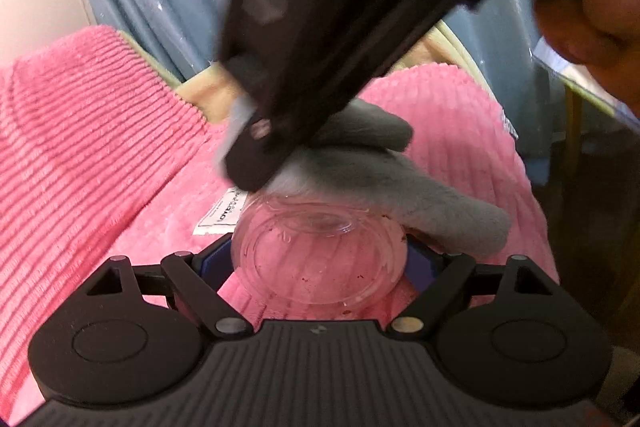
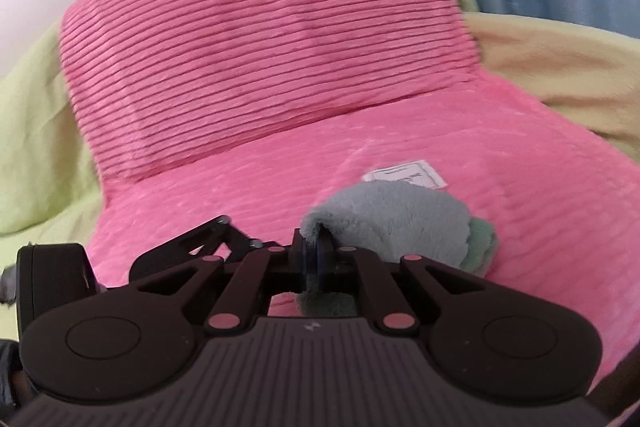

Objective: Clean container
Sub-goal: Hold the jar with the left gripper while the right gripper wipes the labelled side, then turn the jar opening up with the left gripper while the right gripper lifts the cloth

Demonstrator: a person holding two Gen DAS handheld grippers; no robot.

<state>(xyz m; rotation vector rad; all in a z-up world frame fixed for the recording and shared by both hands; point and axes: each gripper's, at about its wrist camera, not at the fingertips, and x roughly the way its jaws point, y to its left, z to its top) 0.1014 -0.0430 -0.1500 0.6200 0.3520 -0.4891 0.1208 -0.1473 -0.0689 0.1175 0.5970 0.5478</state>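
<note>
Left wrist view: one clear glass container (image 1: pixel 320 259), round, upside down, w/ small reddish specks on the glass, sits between the fingers of the left tool (image 1: pixel 320 263), spread wide and gripping its sides, above the pink ribbed blanket (image 1: pixel 100 155). One grey cloth (image 1: pixel 384 179) presses on its top, held by the right tool (image 1: pixel 256 163). Right wrist view: right tool (image 2: pixel 311 259) nearly closed, pinching the cloth (image 2: pixel 392 219); two pink cushions, one white tag (image 2: pixel 408 175); container hidden under the cloth.

Our two handheld grippers, left gripper (image 1: pixel 320 263) and right gripper (image 2: pixel 311 263), share matte black ribbed bodies, round side discs, silver pivot pins and blue-padded fingers (image 2: pixel 320 255).
</note>
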